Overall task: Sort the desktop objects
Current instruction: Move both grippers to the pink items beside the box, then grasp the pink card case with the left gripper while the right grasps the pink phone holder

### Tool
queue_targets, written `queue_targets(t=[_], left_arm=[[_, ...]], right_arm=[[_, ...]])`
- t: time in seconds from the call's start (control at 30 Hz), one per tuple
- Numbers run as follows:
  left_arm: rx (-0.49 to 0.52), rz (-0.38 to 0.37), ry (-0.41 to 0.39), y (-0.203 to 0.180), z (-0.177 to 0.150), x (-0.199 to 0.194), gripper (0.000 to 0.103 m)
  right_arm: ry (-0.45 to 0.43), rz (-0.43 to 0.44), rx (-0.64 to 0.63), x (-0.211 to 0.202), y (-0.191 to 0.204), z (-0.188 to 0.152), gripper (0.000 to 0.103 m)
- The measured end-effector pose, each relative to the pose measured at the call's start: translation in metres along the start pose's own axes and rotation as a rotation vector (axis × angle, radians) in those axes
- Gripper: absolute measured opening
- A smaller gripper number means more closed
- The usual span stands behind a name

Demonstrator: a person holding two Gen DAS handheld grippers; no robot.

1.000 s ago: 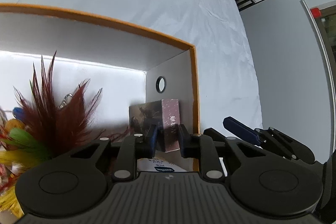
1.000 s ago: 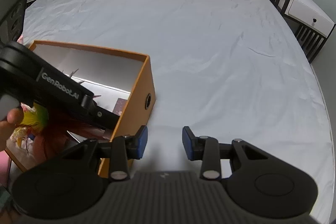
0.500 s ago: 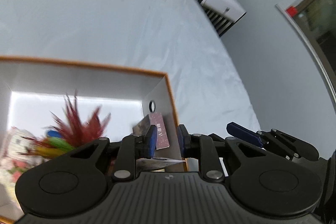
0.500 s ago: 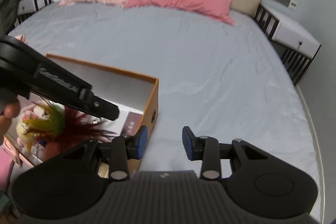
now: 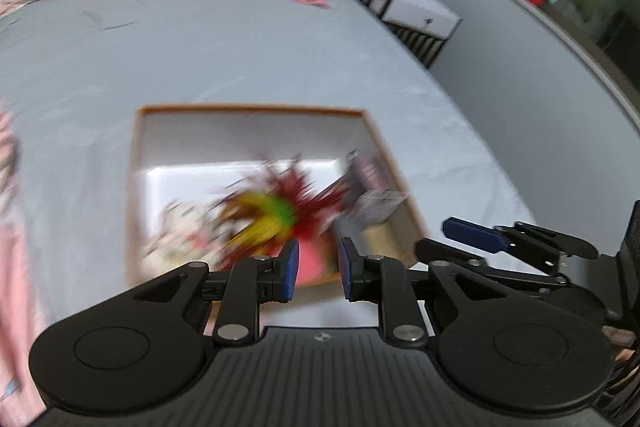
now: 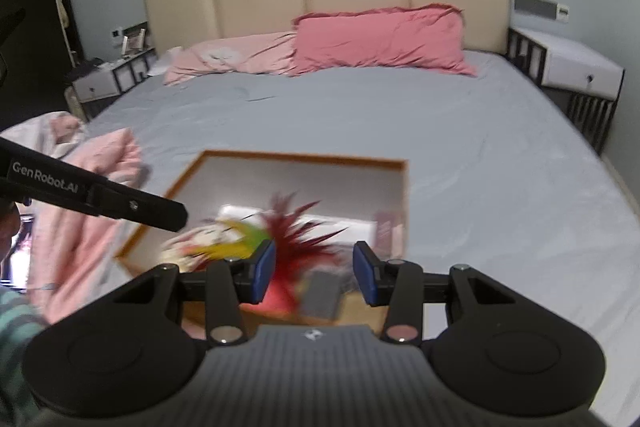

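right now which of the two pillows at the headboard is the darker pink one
The plain deep pink pillow, toward the white nightstand; the pale pink pillow beside it bears a white print.

Soft, even room light, no hard shadows; my views smear with motion blur, worst over the orange box (image 5: pixel 256 111) (its feathers are streaks); fisheye bends the bed (image 6: pixel 440 131) edges; corners go black.
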State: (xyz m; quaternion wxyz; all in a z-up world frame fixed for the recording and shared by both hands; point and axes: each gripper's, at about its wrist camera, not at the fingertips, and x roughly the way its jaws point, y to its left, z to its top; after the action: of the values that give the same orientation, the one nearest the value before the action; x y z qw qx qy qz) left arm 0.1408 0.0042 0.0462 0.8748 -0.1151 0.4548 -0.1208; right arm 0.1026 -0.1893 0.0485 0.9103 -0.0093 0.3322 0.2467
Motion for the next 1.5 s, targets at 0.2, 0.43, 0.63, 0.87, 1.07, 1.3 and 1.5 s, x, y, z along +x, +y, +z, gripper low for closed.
queue_targets(t=[0.2,0.43,0.63,0.87,1.07,1.3,1.5], left_arm=[[-0.109,0.12,0.051,0.052,-0.031,-0.023,0.024],[-0.157,0.249,0.18,0.096,-0.068,-0.01,0.042],[-0.236,0.277,0.292,0.132,-0.091,0.027,0.055],[-0.314,0.24,0.411,0.158,-0.1,0.059,0.057],[-0.332,0.238,0.493,0.167,-0.103,0.076,0.059],[-0.354,0.229,0.514,0.174,-0.109,0.078,0.066],[-0.428,0.182,0.547,0.188,-0.117,0.079,0.074]], right_arm=[[0.097,0.096,0.072,0.014,0.04,-0.034,0.045],[0.24,0.139,0.089,0.044,0.078,-0.075,0.045],[0.313,0.139,0.017,0.077,0.099,-0.084,0.045],[0.345,0.18,-0.061,0.113,0.115,-0.08,0.045],[0.325,0.231,-0.115,0.144,0.126,-0.069,0.045],[0.326,0.269,-0.087,0.175,0.131,-0.065,0.044],[0.322,0.317,-0.031,0.185,0.132,-0.062,0.033]])
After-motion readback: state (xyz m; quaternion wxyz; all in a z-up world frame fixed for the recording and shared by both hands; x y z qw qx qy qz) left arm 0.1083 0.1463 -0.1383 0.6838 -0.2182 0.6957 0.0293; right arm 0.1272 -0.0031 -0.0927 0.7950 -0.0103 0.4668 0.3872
